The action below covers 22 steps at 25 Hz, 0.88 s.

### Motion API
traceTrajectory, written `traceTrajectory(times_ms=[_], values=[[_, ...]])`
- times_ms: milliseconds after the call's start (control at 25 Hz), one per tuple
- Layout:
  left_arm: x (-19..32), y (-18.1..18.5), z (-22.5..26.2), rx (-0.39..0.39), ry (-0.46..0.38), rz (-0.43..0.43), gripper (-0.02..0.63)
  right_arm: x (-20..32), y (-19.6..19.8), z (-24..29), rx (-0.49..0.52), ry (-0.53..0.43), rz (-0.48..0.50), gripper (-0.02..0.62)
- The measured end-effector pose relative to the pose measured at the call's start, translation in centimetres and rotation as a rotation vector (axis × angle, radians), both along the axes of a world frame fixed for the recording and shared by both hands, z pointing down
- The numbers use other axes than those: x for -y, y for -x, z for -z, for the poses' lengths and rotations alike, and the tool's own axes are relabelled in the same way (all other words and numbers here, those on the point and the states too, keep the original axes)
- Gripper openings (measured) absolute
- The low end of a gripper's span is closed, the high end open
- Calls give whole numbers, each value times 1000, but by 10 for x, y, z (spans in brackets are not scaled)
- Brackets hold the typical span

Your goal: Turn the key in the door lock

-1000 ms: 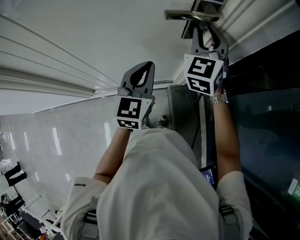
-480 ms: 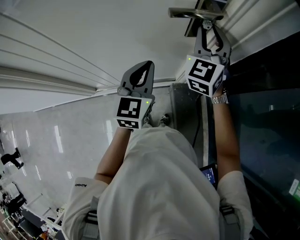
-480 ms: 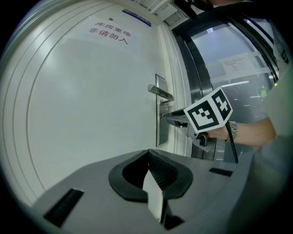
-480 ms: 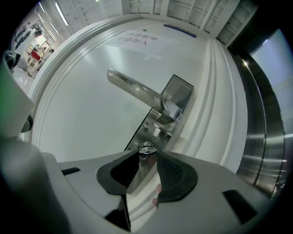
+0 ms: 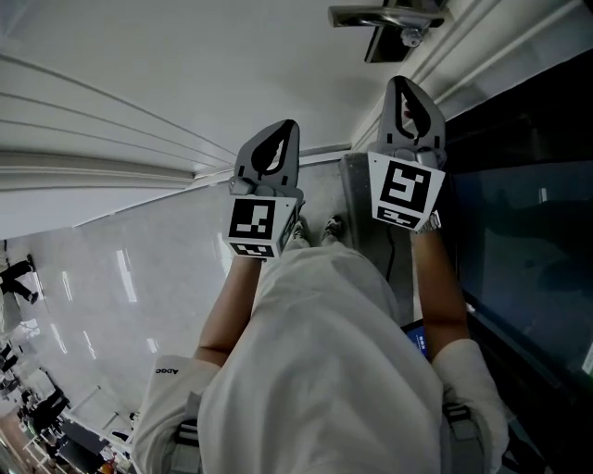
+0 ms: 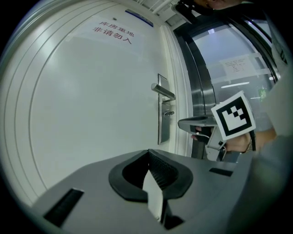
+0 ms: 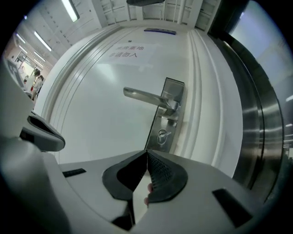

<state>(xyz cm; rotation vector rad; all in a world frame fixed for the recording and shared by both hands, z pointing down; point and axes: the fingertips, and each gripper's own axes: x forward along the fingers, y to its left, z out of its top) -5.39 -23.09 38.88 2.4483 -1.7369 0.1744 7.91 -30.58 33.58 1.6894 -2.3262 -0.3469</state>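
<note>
The white door (image 5: pixel 185 74) carries a metal lever handle (image 5: pixel 382 16) (image 7: pixel 146 97) on a lock plate (image 7: pixel 167 114). A key (image 7: pixel 163 135) (image 6: pixel 169 113) sits in the cylinder below the handle. My right gripper (image 5: pixel 408 97) (image 7: pixel 146 153) hangs a short way back from the lock, level with the key. Its jaws have just been closing and now stand shut with nothing between them. My left gripper (image 5: pixel 278 139) (image 6: pixel 148 155) is also shut and empty, held left of the lock and farther from the door. Its view shows the right gripper (image 6: pixel 194 123) in front of the plate.
A steel door frame (image 7: pixel 256 119) and a dark glass panel (image 5: pixel 528 241) stand right of the door. A sign with red characters (image 6: pixel 112 33) is high on the door. Far left, a shiny tiled hall floor (image 5: pixel 83 278) has people on it.
The right gripper has drawn back from the key and handle toward the person and sunk a little. Its jaws, open around the key before, are now shut. The left gripper stayed put.
</note>
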Motion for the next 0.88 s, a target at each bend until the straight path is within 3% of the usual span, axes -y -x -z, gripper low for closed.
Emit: traceTrajectory(times_ms=[200, 520, 720, 880], values=[[-3, 10, -1, 6, 3, -4, 8, -26, 9, -32, 39, 104, 27, 5], [-26, 17, -12, 8, -1, -35, 8, -80, 34, -68, 305, 302, 229, 3], [-46, 17, -29, -19, -9, -47, 8, -114, 49, -80, 280, 332, 320, 2], [-55, 27, -44, -14, 10, -45, 8, -128, 48, -89, 280, 327, 269, 2]])
